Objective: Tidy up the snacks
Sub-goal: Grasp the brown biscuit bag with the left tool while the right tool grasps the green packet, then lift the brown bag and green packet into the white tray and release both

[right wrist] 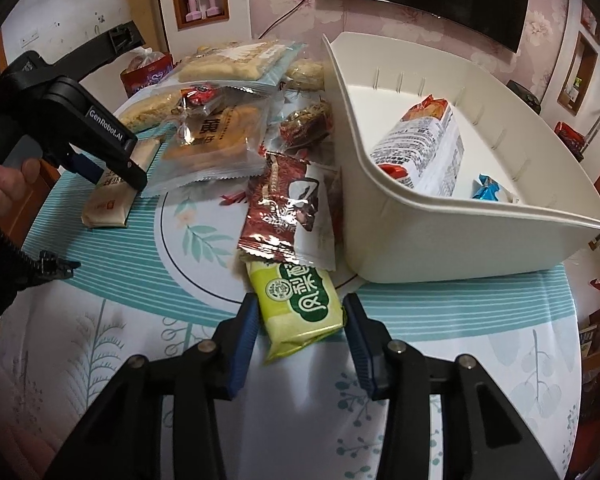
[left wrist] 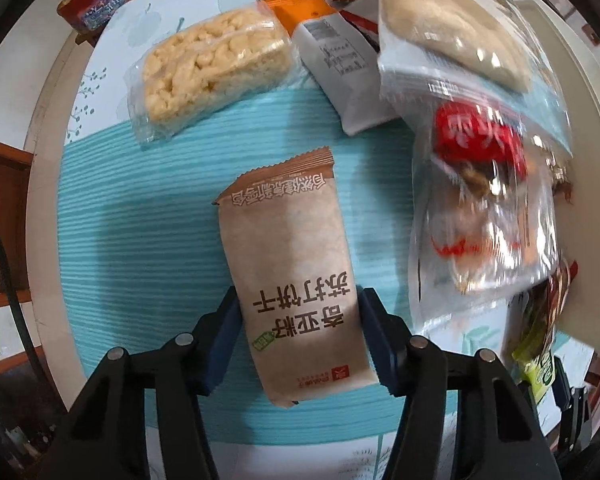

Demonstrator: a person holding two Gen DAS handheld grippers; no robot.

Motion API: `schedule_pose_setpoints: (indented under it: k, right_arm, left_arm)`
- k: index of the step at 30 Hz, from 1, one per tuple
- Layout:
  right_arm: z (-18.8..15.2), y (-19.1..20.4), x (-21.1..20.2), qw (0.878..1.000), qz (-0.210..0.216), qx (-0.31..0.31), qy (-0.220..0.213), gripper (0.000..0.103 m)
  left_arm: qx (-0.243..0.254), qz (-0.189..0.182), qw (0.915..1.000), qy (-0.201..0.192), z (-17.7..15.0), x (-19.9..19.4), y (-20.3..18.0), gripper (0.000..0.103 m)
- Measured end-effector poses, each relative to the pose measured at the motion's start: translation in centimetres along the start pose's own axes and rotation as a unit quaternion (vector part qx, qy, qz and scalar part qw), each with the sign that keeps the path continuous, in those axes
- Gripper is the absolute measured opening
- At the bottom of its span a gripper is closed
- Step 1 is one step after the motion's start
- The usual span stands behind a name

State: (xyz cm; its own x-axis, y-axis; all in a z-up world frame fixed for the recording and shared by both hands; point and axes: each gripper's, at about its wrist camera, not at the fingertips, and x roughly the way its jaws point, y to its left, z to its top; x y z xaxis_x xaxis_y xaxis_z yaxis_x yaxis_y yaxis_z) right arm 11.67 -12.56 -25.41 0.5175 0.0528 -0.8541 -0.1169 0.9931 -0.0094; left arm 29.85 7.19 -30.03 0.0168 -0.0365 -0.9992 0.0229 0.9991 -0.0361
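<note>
The left gripper [left wrist: 300,340] has its two blue pads on both long sides of a brown cracker packet [left wrist: 292,272], and they seem to touch it, so it is grasping this packet, which lies on the striped turquoise part of the tablecloth [left wrist: 140,240]. The right gripper [right wrist: 300,340] stands with its jaws apart around the near end of a green snack bar [right wrist: 300,304]; there is a small gap on each side, so it is released and does not grasp yet. This green bar lies near the front edge of the round table, just left of the white plastic bin [right wrist: 440,232]. Its far end is under a dark red wrapper [right wrist: 284,212]. Behind that is a heap of other snacks, with a clear bag of biscuits [right wrist: 216,140] and a pale rice cake bar [left wrist: 216,68] far on the left. Inside the bin lie a white and orange packet [right wrist: 424,148] and a small blue candy [right wrist: 488,192].
</note>
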Motion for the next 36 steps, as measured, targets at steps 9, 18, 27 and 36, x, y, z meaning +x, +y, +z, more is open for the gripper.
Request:
schedule_pose_setpoints:
  k: [9,18,27,36]
  right_arm:
    - [-0.4,1.7,-2.1,1.000,0.004,-0.005,-0.010,0.042]
    - [0.1,3.5,-5.0,0.999,0.020,-0.014,-0.034,0.042]
    - [0.7,5.2,-8.7,0.996,0.028,-0.030,-0.073,0.042]
    - [1.5,4.8,-11.6,0.994,0.036,-0.037,-0.099,0.042]
  left_arm:
    - [-0.002,-0.018,0.9996,0.021,-3.9,-0.7,1.2,0.057]
    - [0.013,-0.048,0.9988,0.002,-8.1,-4.7,2.0,0.057]
    - [0.026,-0.089,0.9946,-0.047,-11.0,-10.4,1.9,0.057]
    - [0.043,-0.130,0.9852,-0.104,-13.5,-16.4,-0.6,0.057]
